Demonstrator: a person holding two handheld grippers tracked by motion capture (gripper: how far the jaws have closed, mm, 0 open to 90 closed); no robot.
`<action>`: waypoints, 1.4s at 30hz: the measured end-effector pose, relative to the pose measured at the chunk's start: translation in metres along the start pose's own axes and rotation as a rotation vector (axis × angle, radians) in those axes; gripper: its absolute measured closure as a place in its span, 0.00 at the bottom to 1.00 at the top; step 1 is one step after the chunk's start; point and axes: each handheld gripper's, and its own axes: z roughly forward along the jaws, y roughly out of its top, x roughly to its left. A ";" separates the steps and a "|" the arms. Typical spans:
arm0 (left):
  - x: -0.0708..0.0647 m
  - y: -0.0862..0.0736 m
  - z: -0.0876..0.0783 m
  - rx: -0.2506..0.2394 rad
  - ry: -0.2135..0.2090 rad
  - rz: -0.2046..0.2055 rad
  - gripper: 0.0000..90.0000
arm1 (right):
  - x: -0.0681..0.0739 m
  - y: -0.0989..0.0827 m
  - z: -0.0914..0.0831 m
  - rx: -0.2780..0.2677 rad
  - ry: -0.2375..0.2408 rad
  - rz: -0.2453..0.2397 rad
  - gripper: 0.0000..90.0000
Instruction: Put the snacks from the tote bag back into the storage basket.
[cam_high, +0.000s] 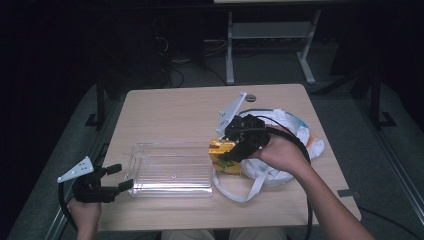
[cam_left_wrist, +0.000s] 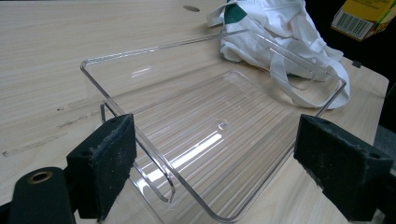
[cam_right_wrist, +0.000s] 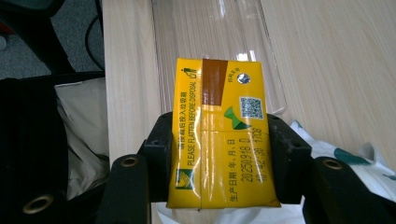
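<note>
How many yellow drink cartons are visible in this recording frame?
1. The yellow drink carton is clamped in the right gripper, held between the clear plastic tray and the white cloth bag. More could be hidden inside the bag.

place: lab or office | evidence: wooden table (cam_high: 165, 107), white desk frame (cam_high: 270, 35), floor cables (cam_high: 175, 65), dark room
</note>
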 end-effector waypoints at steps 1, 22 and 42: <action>0.000 0.000 0.000 0.000 0.001 0.000 0.14 | 0.000 0.001 0.001 -0.001 0.000 -0.004 0.57; 0.001 0.000 0.000 -0.002 -0.001 -0.006 0.14 | 0.003 0.024 0.023 -0.014 0.030 -0.052 0.57; 0.002 0.000 0.000 -0.006 0.000 -0.007 0.14 | 0.004 0.039 0.043 -0.002 0.059 -0.065 0.56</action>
